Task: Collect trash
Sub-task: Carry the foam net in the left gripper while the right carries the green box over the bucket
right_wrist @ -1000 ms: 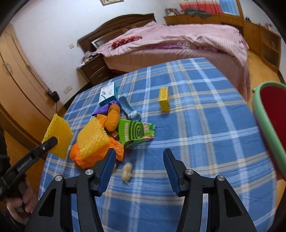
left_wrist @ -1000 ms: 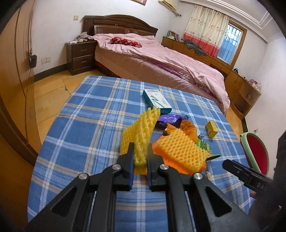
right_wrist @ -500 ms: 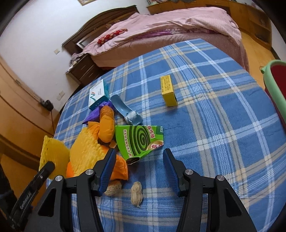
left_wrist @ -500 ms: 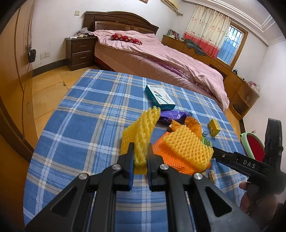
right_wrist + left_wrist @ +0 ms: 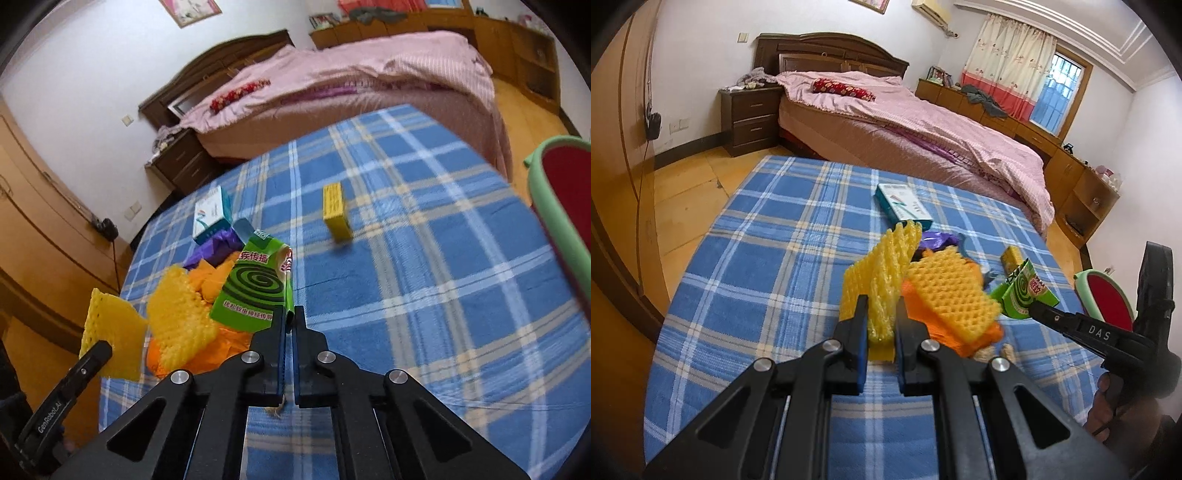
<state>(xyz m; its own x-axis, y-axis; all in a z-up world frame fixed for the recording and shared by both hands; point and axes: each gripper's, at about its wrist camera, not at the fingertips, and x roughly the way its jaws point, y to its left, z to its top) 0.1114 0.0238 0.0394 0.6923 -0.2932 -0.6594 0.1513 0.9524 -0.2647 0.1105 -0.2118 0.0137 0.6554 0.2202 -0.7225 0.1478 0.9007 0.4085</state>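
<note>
My left gripper (image 5: 881,306) is shut on a yellow foam net (image 5: 882,266), held above the blue plaid table (image 5: 757,277); in the right wrist view the same net (image 5: 110,332) hangs at the left. My right gripper (image 5: 290,314) has its jaws closing, with the edge of a green mosquito-coil box (image 5: 255,288) pinched between the pads. The box (image 5: 1023,291) stands tilted up off the cloth. A second yellow foam net (image 5: 177,317) lies on an orange bag (image 5: 229,343) just left of it.
A purple wrapper (image 5: 214,247), a teal and white box (image 5: 210,214) and a small yellow box (image 5: 336,212) lie farther back. A peanut (image 5: 1006,350) sits near the pile. A red bin with a green rim (image 5: 546,192) stands at the table's right. A bed is behind.
My right gripper moved in toward the pile and shut on the green box, tipping it up off the cloth. The left gripper kept its hold on the foam net.
</note>
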